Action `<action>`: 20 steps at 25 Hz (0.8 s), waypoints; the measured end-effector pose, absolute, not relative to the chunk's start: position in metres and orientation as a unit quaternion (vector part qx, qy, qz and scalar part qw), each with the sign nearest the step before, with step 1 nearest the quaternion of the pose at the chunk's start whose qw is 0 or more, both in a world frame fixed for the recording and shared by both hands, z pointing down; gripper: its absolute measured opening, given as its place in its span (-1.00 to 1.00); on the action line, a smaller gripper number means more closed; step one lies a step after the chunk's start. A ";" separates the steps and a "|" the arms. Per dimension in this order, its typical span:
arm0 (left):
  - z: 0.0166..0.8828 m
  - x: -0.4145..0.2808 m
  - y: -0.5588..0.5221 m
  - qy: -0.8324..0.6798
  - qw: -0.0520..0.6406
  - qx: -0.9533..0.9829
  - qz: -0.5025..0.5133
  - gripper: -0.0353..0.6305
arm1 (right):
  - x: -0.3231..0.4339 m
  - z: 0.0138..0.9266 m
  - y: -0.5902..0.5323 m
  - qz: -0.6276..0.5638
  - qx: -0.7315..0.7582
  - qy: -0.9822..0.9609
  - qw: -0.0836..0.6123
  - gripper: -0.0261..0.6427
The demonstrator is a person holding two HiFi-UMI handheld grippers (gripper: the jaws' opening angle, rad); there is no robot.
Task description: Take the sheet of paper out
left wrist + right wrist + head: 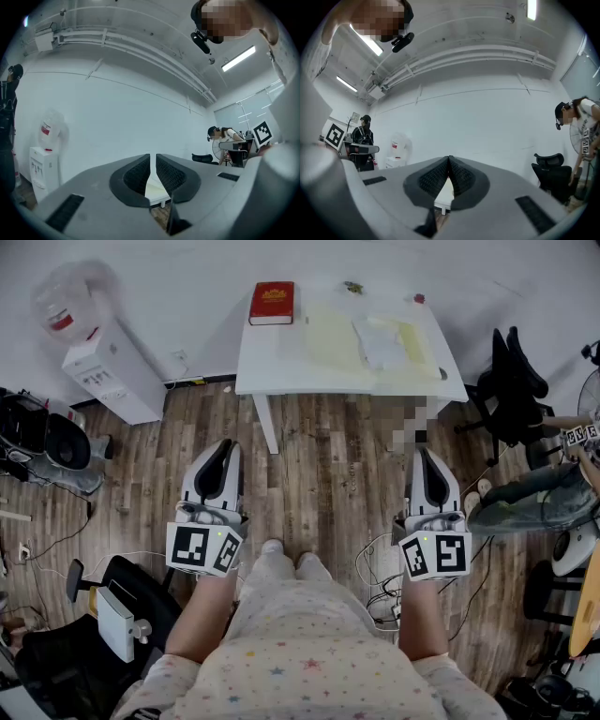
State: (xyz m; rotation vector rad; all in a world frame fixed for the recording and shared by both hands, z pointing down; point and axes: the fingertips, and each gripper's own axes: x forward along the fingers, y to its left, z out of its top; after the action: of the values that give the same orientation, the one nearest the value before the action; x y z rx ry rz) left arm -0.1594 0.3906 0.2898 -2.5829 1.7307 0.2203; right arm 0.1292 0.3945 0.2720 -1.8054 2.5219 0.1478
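A white table (281, 371) stands ahead of me across the wooden floor. On it lie a red book (272, 303), a pale yellow folder (333, 334) and a white sheet of paper (380, 338) on the folder's right part. My left gripper (223, 446) and right gripper (428, 456) are held level at waist height, well short of the table and touching nothing. In the left gripper view the left gripper (153, 158) shows only a thin slit between its jaws, with nothing in it. The right gripper (449, 160) has its tips together.
A water dispenser (112, 367) stands left of the table, a black office chair (511, 381) to its right. A seated person's legs (534, 493) reach in from the right. Bags, a white box (114, 622) and cables crowd the floor on both sides.
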 end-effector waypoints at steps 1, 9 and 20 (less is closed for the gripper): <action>0.291 -0.158 0.392 0.555 0.011 -0.829 0.071 -0.76 | 0.129 0.273 0.396 0.048 -0.582 0.812 0.019 -0.92; 0.292 -0.153 0.405 0.556 0.012 -0.828 0.073 -0.76 | 0.135 0.277 0.406 0.021 -0.572 0.819 0.041 -0.92; 0.297 -0.152 0.398 0.571 -0.007 -0.817 0.072 -0.42 | 0.138 0.286 0.390 -0.013 -0.561 0.827 0.031 -0.30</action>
State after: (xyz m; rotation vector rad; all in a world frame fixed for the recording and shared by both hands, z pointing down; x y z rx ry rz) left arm -0.1519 0.3983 0.2967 -2.5802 1.8038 0.2287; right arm 0.1385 0.3903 0.2865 -1.7301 2.5480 -0.0403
